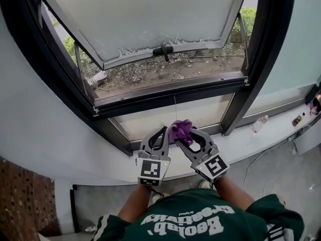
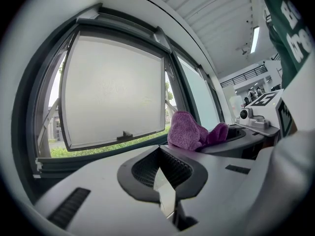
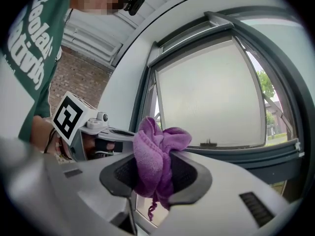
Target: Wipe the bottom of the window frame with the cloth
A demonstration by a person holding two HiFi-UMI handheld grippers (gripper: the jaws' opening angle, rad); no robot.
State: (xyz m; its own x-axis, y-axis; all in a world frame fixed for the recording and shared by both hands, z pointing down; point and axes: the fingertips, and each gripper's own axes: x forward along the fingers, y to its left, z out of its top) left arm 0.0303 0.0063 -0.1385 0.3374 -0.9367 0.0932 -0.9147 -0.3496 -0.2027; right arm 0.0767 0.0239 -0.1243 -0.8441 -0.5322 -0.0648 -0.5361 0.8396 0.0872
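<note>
Head view: left gripper (image 1: 161, 134) and right gripper (image 1: 189, 134) are held side by side, tips toward the window frame (image 1: 170, 90). Its bottom rail is seen beneath the outward-tilted sash (image 1: 145, 14). A purple cloth (image 1: 179, 129) is bunched at the right gripper's tips; whether it touches the pane below the rail cannot be settled from this angle.

Left gripper view: the jaws are brought together, with nothing held between them. The cloth (image 2: 187, 131) is seen just beyond them, to the right.

Right gripper view: the jaws are clamped on the cloth (image 3: 153, 154), which bulges above them and trails below. A marker cube (image 3: 69, 116) is seen at left.
</note>
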